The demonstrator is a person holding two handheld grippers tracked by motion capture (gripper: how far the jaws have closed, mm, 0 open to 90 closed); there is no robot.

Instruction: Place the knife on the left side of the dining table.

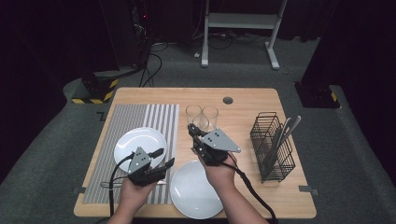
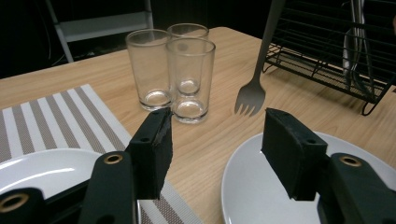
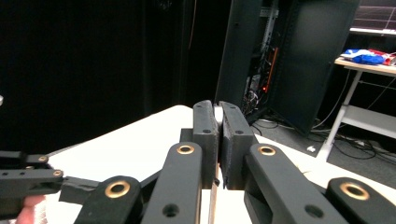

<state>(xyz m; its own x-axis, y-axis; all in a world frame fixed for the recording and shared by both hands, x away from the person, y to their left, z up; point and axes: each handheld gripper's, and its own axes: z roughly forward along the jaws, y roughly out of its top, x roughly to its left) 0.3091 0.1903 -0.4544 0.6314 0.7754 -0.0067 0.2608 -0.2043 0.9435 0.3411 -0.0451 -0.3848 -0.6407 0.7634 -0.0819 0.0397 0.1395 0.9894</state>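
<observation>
Now, the fork [image 2: 251, 95] is the tricky one: in the left gripper view it hangs above the table [image 1: 243, 107], just right of the three glasses [image 2: 187, 70] and in front of the rack [image 2: 327, 60], but its handle is cut off by the top edge, so the grip itself is out of that picture. From the high view the fork is hard to pick out at all, lost under the right gripper [image 1: 196, 133] beside the glasses. The right gripper view supplies the missing part: the jaws are pressed together on a thin pale strip, the handle seen edge on, and the table beyond is washed out to white. So the fork's long axis runs nearly upright, tines down toward the wood, handle leaning up and a little right. The left gripper [image 1: 163, 157] hovers low between the two plates, one on the striped mat [image 1: 159, 116], one on bare wood [image 1: 191, 196]; its jaws stand well apart with nothing between them. More cutlery [image 1: 285, 130] leans in the rack, too small to sort.
</observation>
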